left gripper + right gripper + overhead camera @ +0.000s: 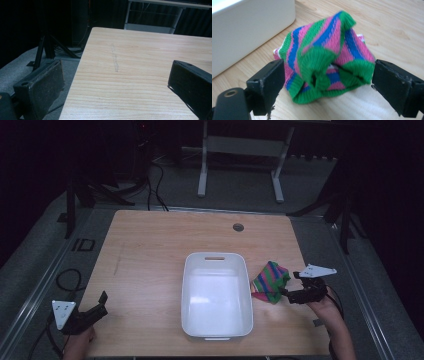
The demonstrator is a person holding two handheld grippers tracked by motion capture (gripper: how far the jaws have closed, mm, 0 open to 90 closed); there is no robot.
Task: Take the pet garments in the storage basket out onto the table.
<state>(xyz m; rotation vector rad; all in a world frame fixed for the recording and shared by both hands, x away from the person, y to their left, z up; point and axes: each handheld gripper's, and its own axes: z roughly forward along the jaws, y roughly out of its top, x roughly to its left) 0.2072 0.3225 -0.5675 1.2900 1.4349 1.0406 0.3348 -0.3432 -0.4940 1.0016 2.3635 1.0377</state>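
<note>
A rolled sock striped green, pink and blue lies on the wooden table just right of a white plastic bin. My right gripper is open at the sock's right side. In the right gripper view the sock sits between the two jaws of the right gripper, which flank it without squeezing it; the bin's wall is at upper left. At the table's front left corner my left gripper stands open; in the left gripper view the left gripper holds nothing over bare wood.
The bin looks empty inside. A small round grommet sits near the table's far edge. Dark stands and cables lie on the floor beyond the table, along with a white frame. A faint scuff marks the wood.
</note>
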